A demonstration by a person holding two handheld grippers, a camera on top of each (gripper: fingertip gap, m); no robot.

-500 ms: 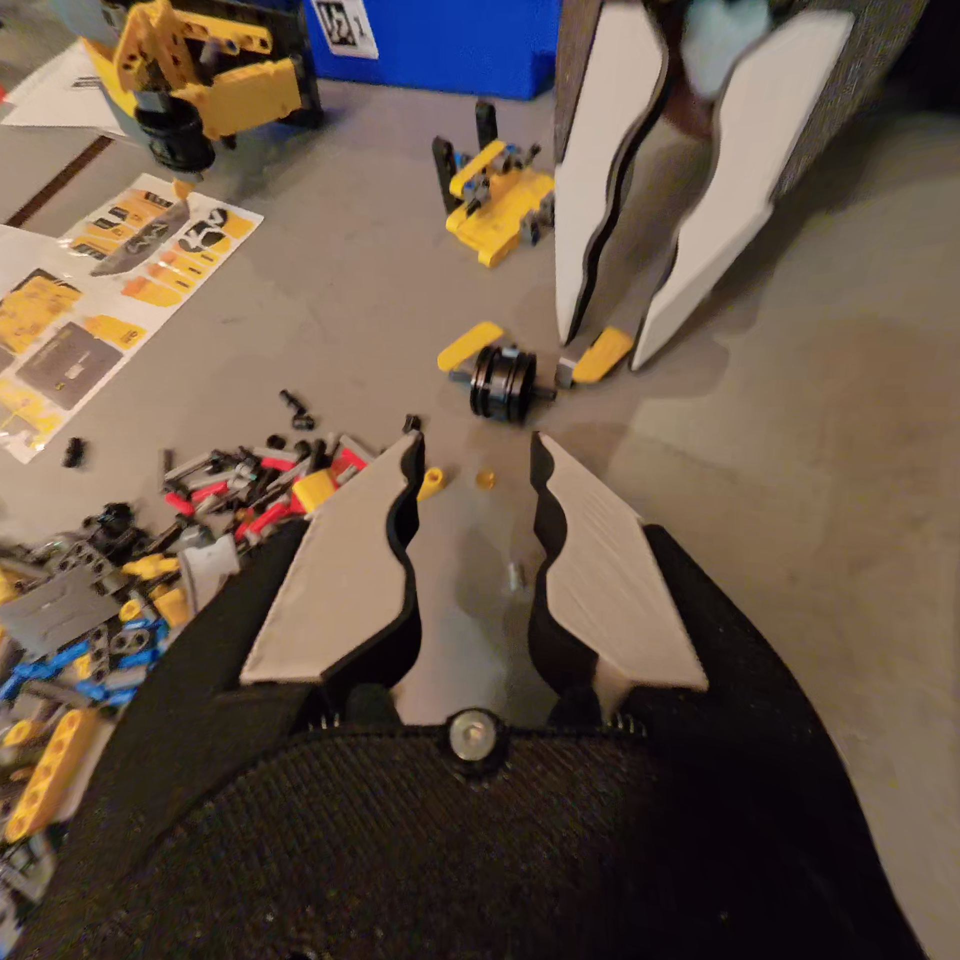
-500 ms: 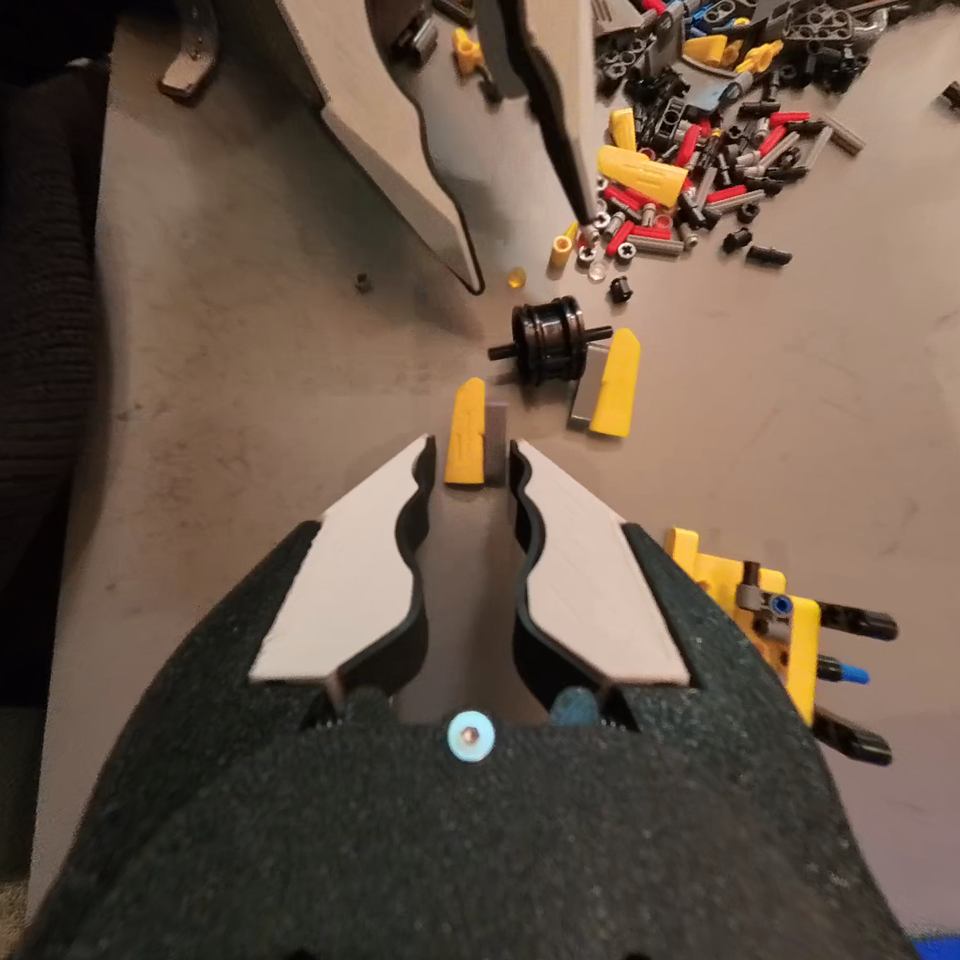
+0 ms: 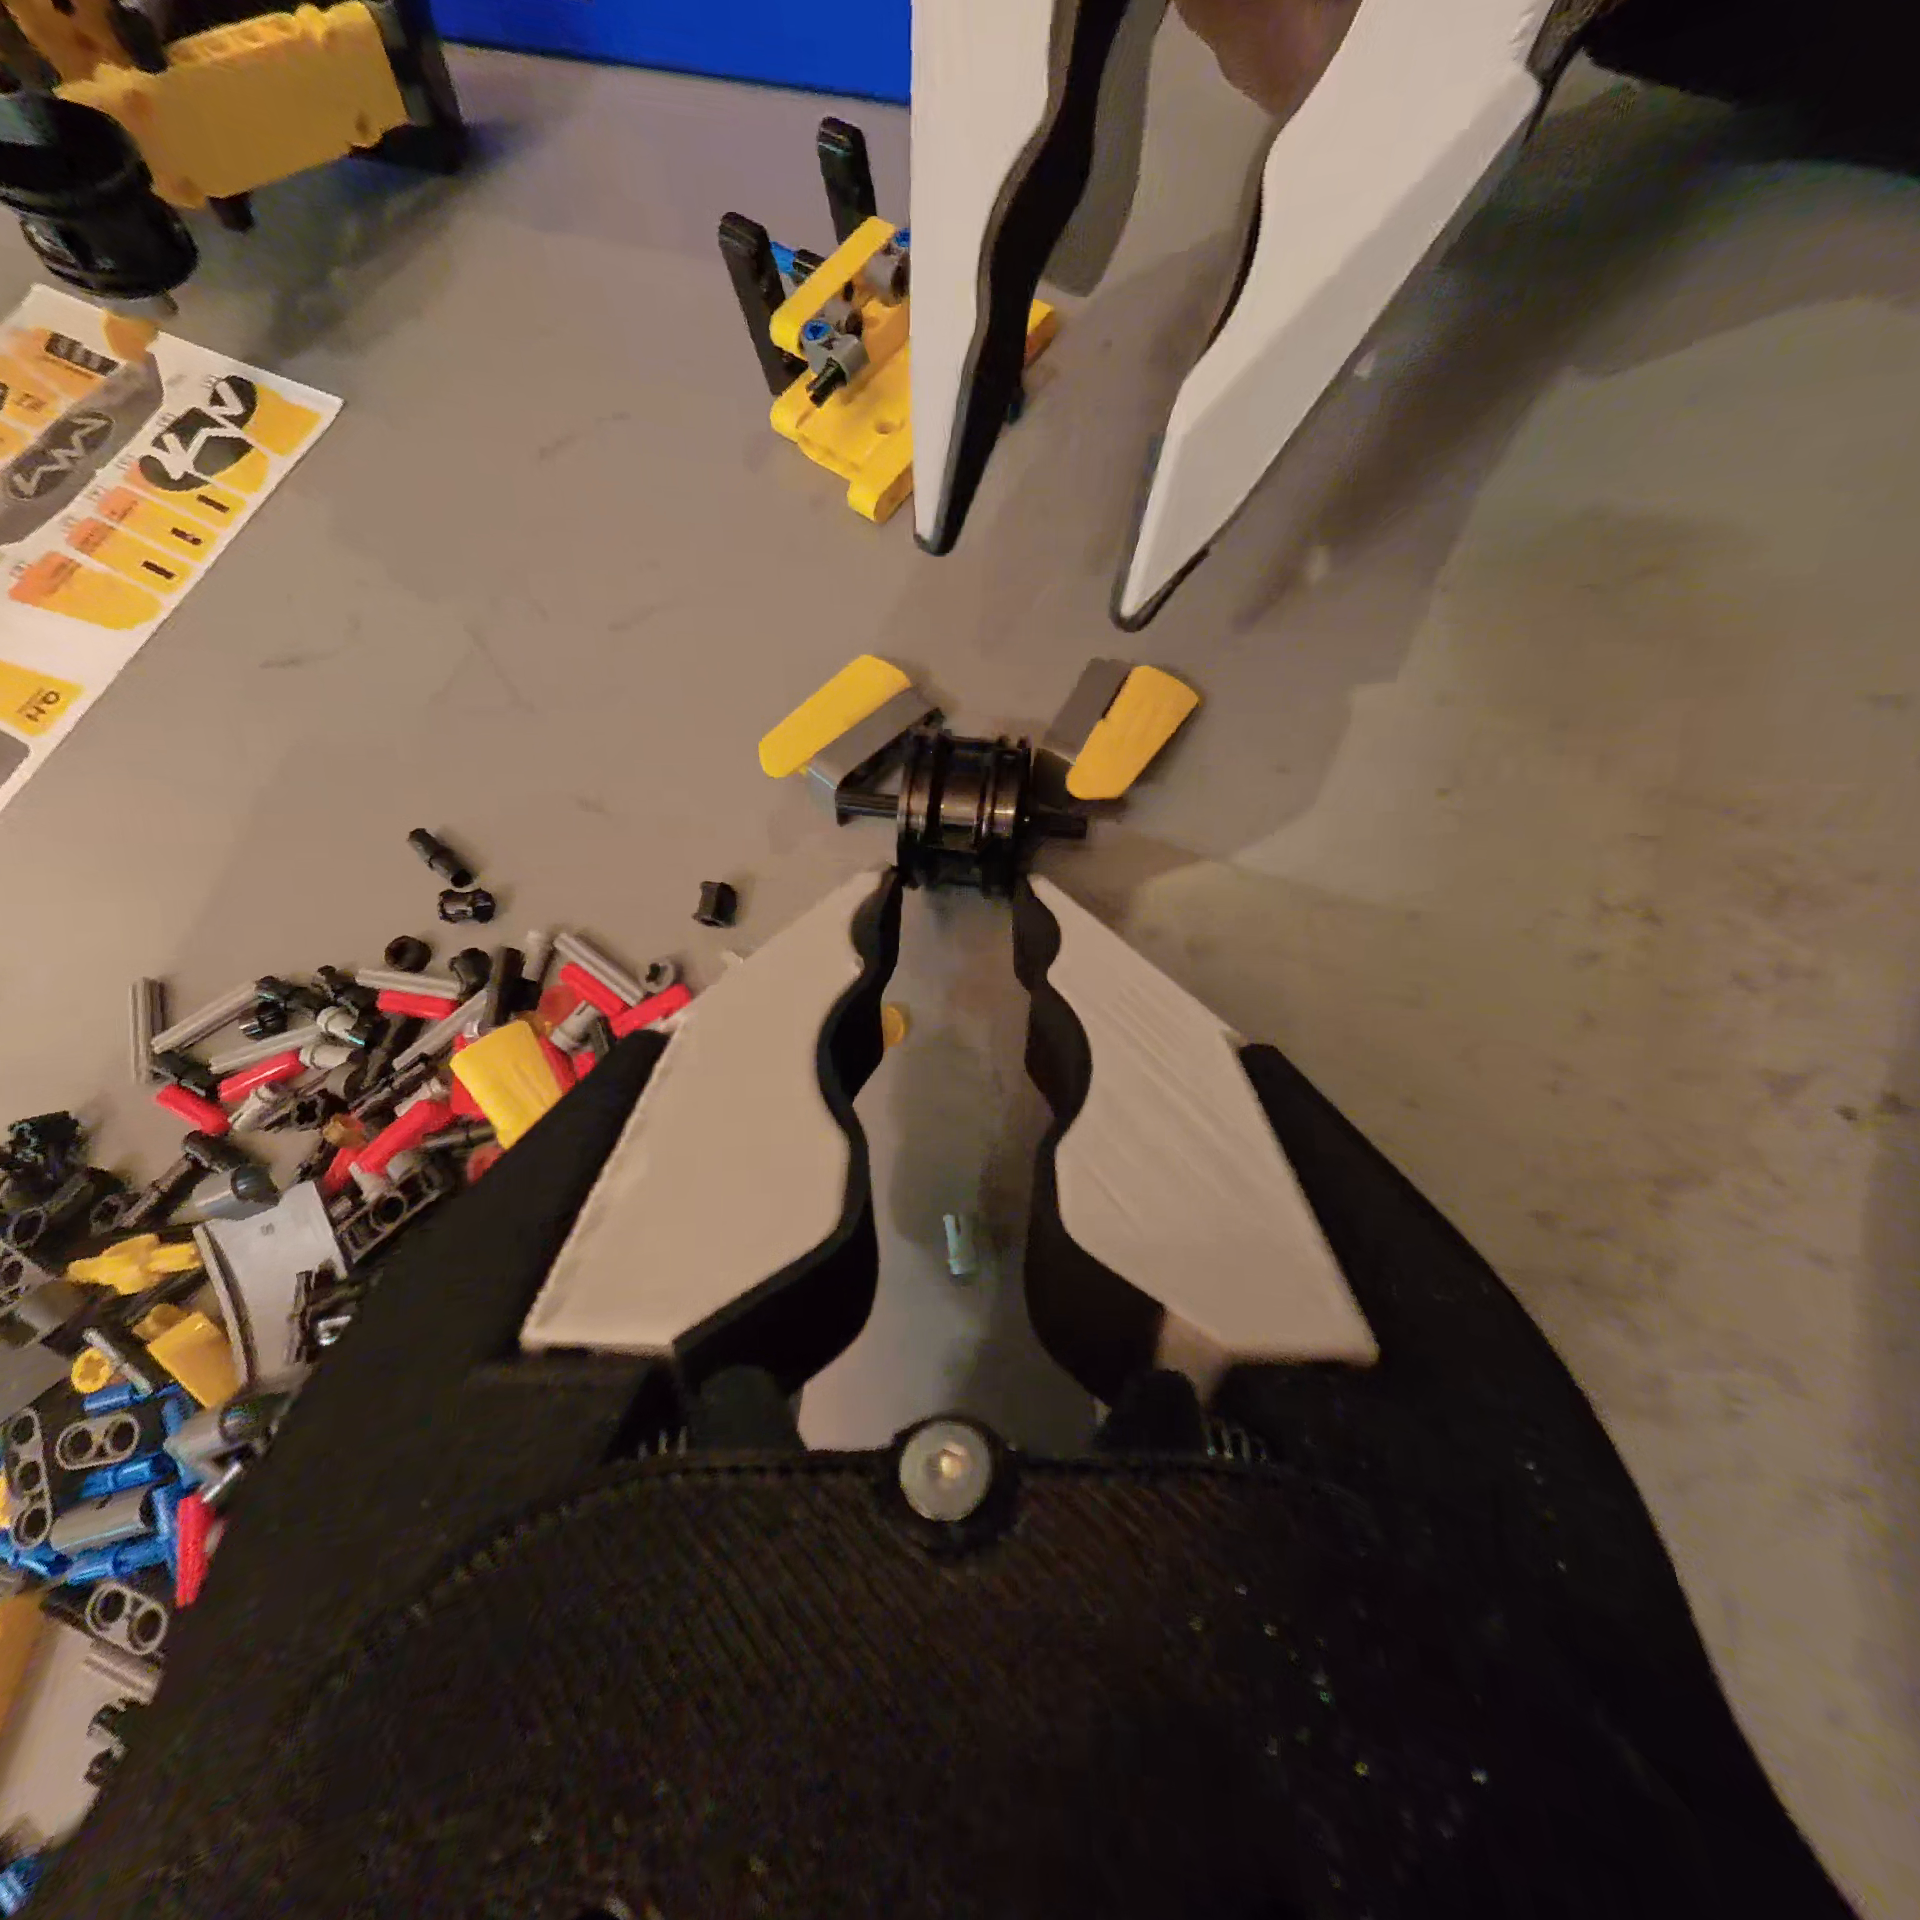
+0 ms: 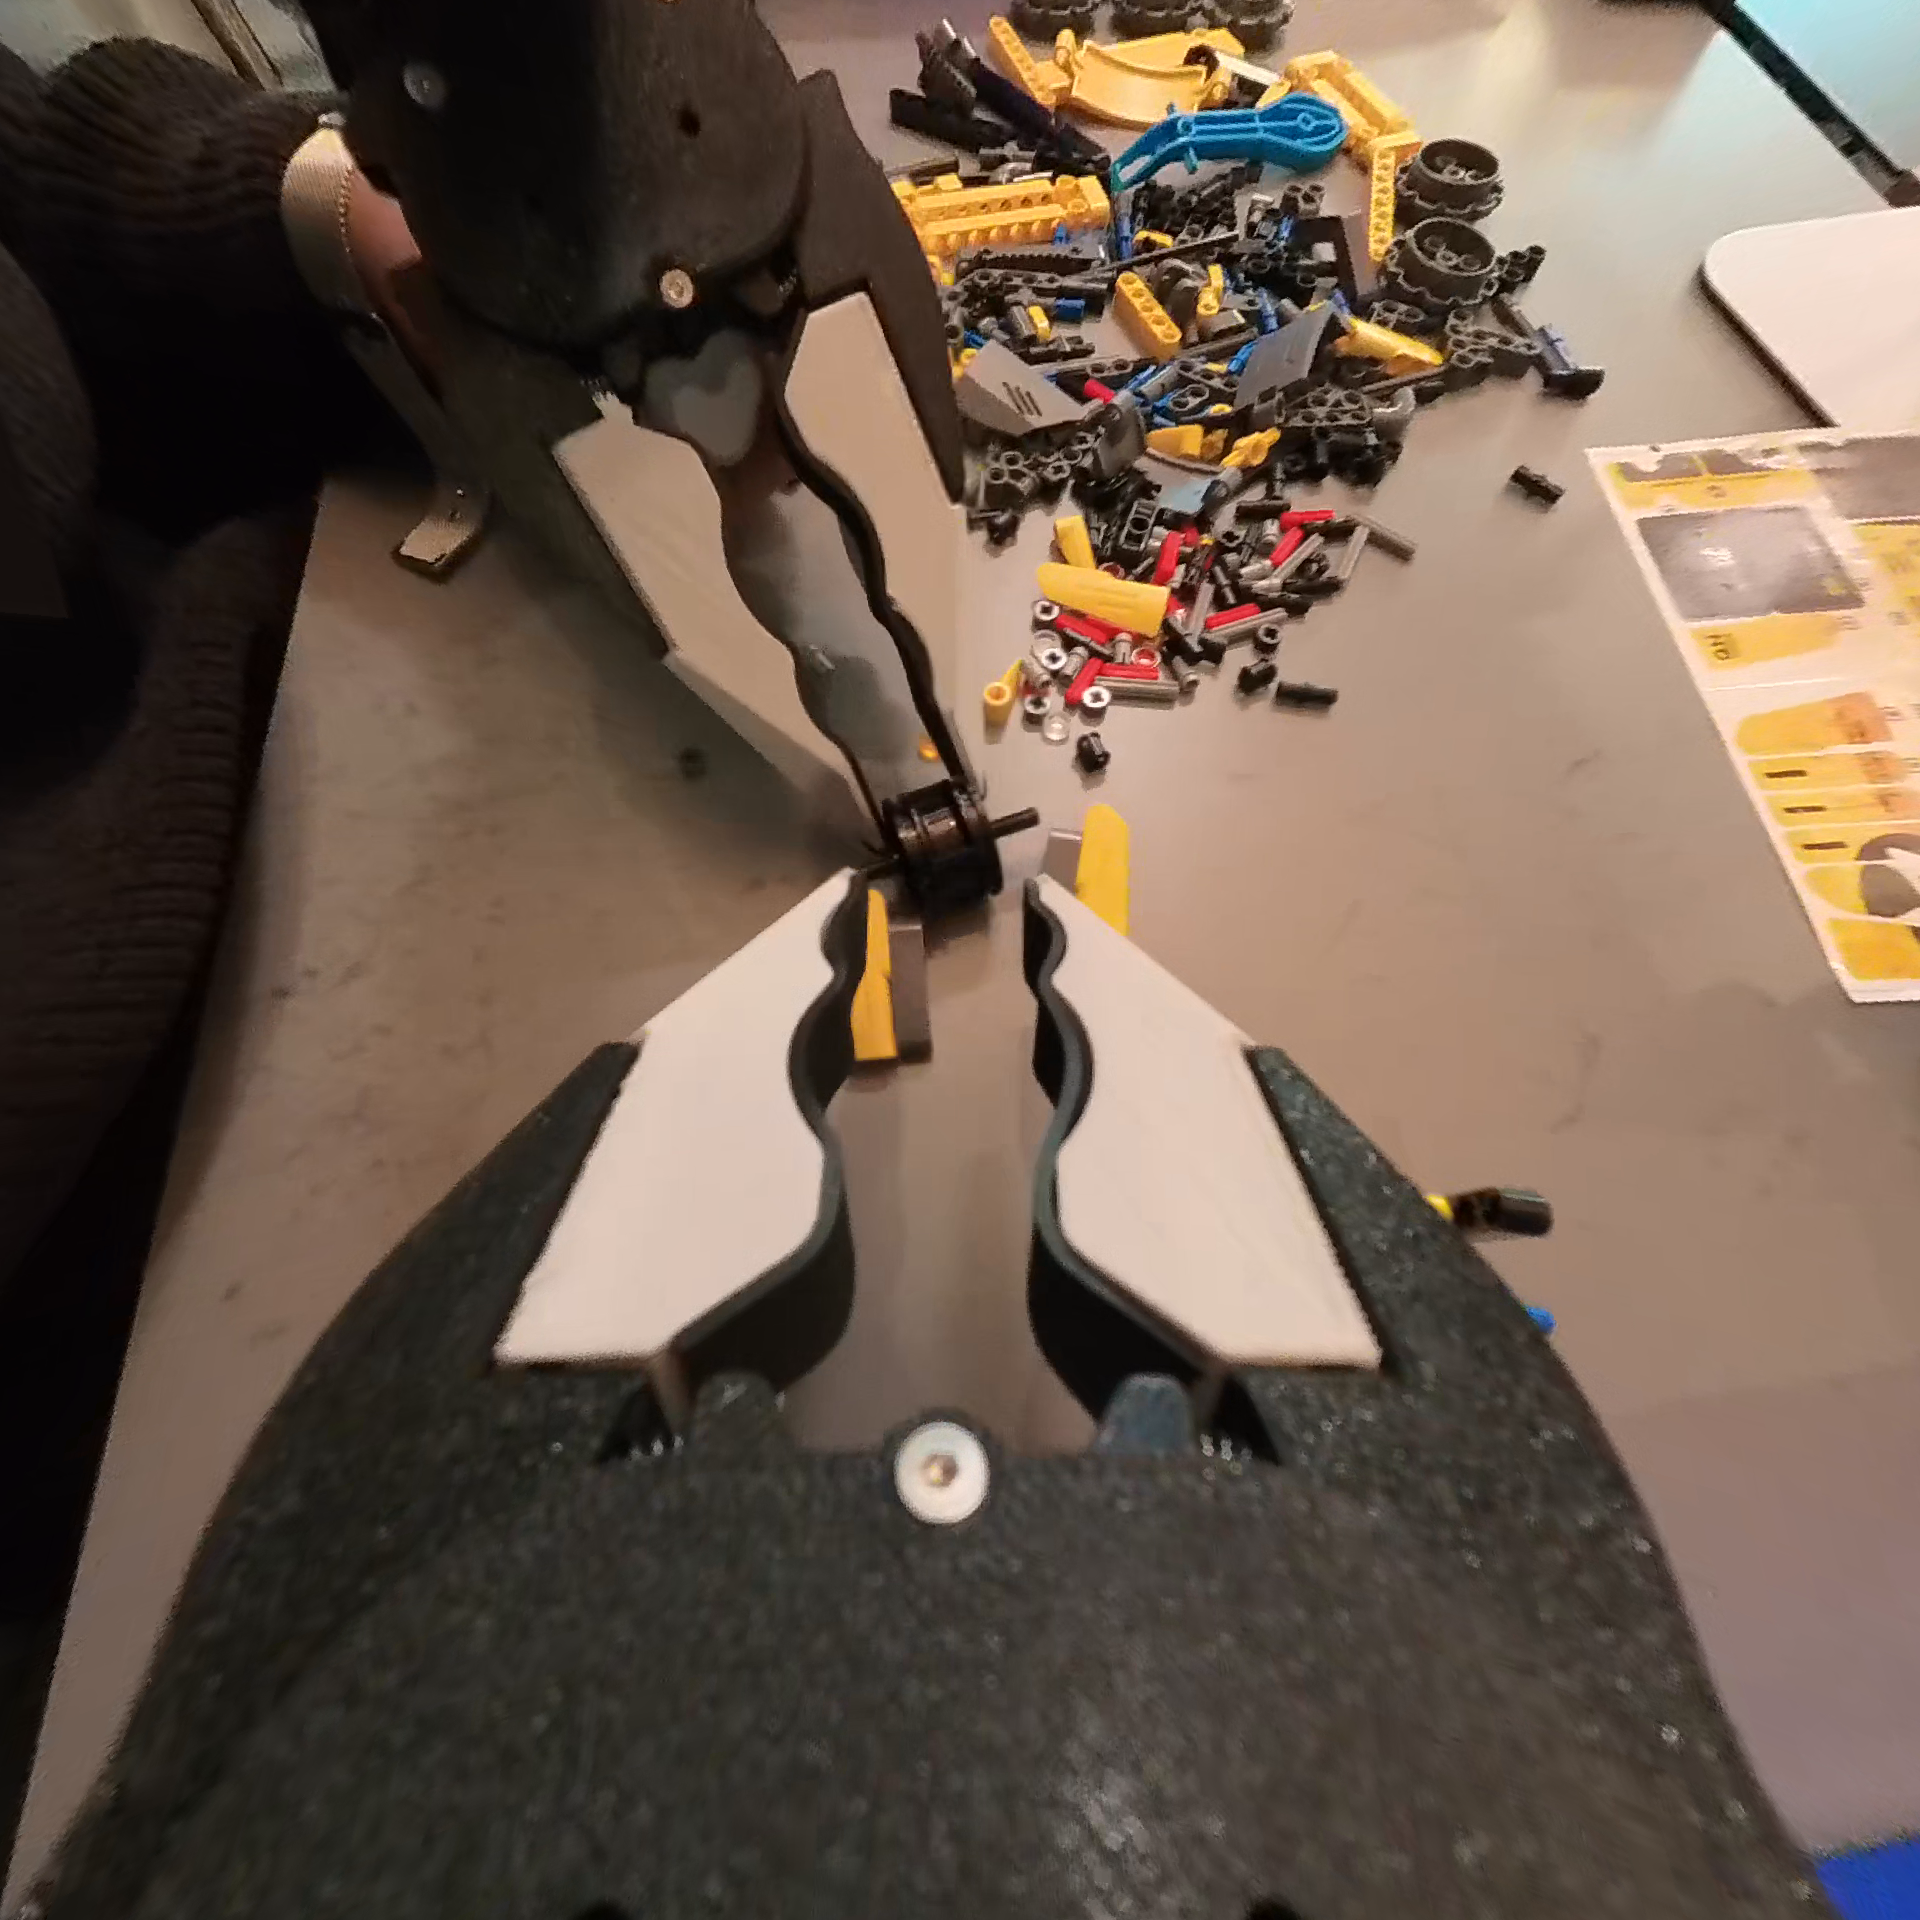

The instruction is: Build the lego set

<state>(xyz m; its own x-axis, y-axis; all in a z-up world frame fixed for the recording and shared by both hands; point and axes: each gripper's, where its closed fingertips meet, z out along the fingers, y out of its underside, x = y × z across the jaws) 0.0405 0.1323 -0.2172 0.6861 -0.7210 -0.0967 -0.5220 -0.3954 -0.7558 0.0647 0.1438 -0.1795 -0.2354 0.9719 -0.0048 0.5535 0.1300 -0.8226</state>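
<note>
1. We see the left gripper (image 3: 958, 881) low over the grey surface (image 3: 1558, 935), its fingers a little apart, with their tips at either side of a black wheel hub (image 3: 961, 816). We cannot tell whether the tips press on it.
2. The black wheel hub lies on the surface with a thin axle through it. A yellow and grey piece sits at each end: one to the left (image 3: 842, 717) and one to the right (image 3: 1122, 727) in the left wrist view.
3. We see the right gripper (image 4: 940, 883) facing the hub from the opposite side, fingers apart and holding nothing. One yellow and grey piece (image 4: 888, 987) lies between its fingers, close against the left one.
4. A small yellow build (image 3: 842, 416) with black pins stands behind the right gripper's fingers in the left wrist view.
5. A heap of loose parts (image 3: 312, 1091), red, grey, black, blue and yellow, lies just beside the left gripper.
6. A printed sheet (image 3: 125, 499) lies beyond the heap, and a larger yellow model (image 3: 229, 104) stands at the far left edge.
</note>
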